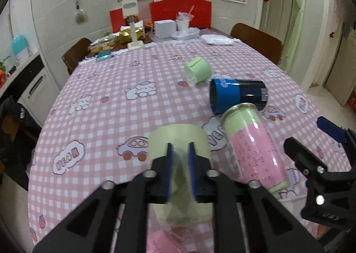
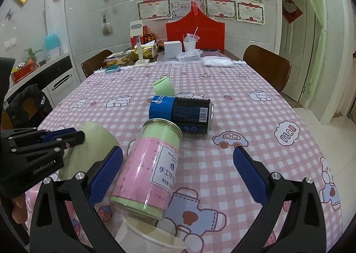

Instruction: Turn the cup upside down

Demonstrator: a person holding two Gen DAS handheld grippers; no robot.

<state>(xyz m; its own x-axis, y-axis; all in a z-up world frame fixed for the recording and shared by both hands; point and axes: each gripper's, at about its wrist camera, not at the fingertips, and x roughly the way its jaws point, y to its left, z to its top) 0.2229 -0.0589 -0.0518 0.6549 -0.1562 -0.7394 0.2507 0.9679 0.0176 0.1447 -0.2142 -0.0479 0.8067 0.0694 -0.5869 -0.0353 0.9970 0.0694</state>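
Cup: I have the pale green cup (image 1: pixel 178 141) in my left claw (image 1: pixel 180 170); it sits low over the pink checked desk (image 1: pixel 106 119), just left of the pink-and-green jar. In the left wrist view its closed end faces away from the camera, and the blur hides whether it touches the cloth.
Left claw: clenched on the cup, the 2 blue pads pressing into its wall from either side; in the right wrist view the same claw (image 2: pixel 66 139) reaches in from the left onto that cup (image 2: pixel 95 148).
Right claw: released, my right claw (image 2: pixel 178 177) has its 2 blue pads spread wide, 1 just beside the jar's left flank and 1 well apart to the jar's right.
Jar: the pink-and-green jar (image 2: pixel 151 168) lies on its side, its metal-rimmed end touching the can behind it.
Can: a blue-and-black can (image 2: pixel 181 115) lies on its side just beyond the jar.
Small cup: a second green cup (image 2: pixel 163 87) lies tipped over beyond the can, further from the jar.
Paper cup: a white paper cup (image 2: pixel 153 239) stands just in front of the jar's near end.
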